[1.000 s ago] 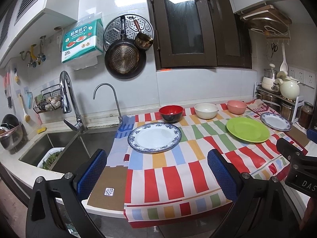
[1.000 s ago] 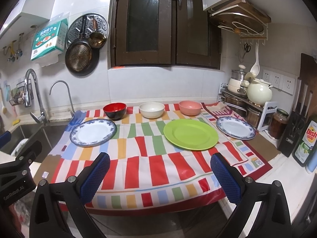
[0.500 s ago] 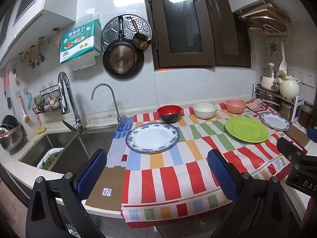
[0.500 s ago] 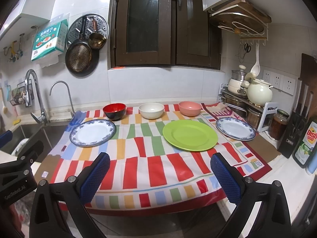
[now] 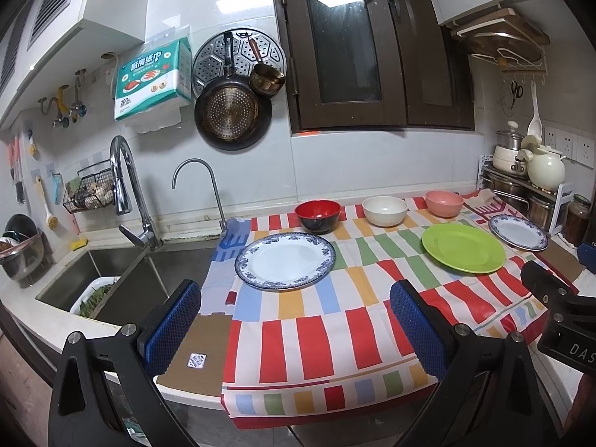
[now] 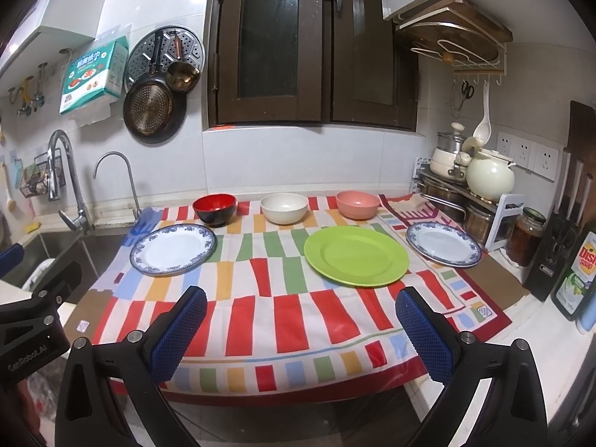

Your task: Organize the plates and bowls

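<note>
On a striped cloth lie a large blue-rimmed plate [image 5: 285,260] [image 6: 173,248] at the left, a green plate [image 5: 463,247] [image 6: 355,255] in the middle and a small blue-rimmed plate [image 5: 518,231] [image 6: 443,244] at the right. Behind them stand a red and black bowl [image 5: 317,215] [image 6: 215,209], a white bowl [image 5: 384,210] [image 6: 284,208] and a pink bowl [image 5: 444,203] [image 6: 357,204]. My left gripper [image 5: 294,324] is open and empty, in front of the counter's near edge. My right gripper [image 6: 301,329] is open and empty, likewise short of the cloth.
A sink [image 5: 123,279] with two taps lies left of the cloth. A rack with pots and a kettle [image 6: 488,178], a jar [image 6: 525,236], a knife block [image 6: 558,246] and a soap bottle [image 6: 577,275] stand at the right. Pans hang on the back wall [image 5: 231,111].
Both grippers have drifted slightly; the view shifted a little. Nothing on the cloth has moved and both grippers stay open.
</note>
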`<state>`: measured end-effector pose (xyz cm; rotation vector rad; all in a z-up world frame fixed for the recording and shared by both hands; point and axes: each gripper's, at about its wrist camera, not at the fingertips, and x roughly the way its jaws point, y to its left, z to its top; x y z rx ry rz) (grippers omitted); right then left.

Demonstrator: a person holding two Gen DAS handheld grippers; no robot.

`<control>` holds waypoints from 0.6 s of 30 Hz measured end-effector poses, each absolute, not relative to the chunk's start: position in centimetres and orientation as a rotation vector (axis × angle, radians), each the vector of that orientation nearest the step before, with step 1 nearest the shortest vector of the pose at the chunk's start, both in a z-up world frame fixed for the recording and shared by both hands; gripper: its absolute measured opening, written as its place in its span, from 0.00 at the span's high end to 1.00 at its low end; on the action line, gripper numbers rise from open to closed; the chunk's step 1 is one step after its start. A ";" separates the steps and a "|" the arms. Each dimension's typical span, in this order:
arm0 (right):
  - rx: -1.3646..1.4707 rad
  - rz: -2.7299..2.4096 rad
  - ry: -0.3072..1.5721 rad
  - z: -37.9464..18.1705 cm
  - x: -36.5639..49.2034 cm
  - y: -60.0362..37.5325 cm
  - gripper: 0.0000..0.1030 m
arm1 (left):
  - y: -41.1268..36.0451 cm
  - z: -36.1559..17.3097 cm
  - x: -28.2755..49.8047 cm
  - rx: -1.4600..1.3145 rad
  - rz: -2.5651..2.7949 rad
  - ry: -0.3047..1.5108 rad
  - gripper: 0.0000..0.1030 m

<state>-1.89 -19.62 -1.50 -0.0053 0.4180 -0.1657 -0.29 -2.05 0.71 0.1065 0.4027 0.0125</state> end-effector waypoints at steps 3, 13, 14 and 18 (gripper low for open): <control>-0.011 -0.161 0.411 -1.5 -1.8 -19.8 0.01 | -2.4 0.7 -0.3 0.108 0.015 0.400 0.00; -0.006 -0.137 0.435 -1.8 -1.3 -20.9 0.01 | -3.7 0.7 0.3 0.095 0.021 0.423 0.00; -0.008 -0.133 0.436 -1.9 -1.3 -21.1 0.01 | -3.9 0.7 0.4 0.094 0.023 0.423 0.00; -0.007 -0.113 0.443 -1.9 -0.7 -21.7 0.01 | -4.8 0.6 0.8 0.086 0.041 0.427 0.00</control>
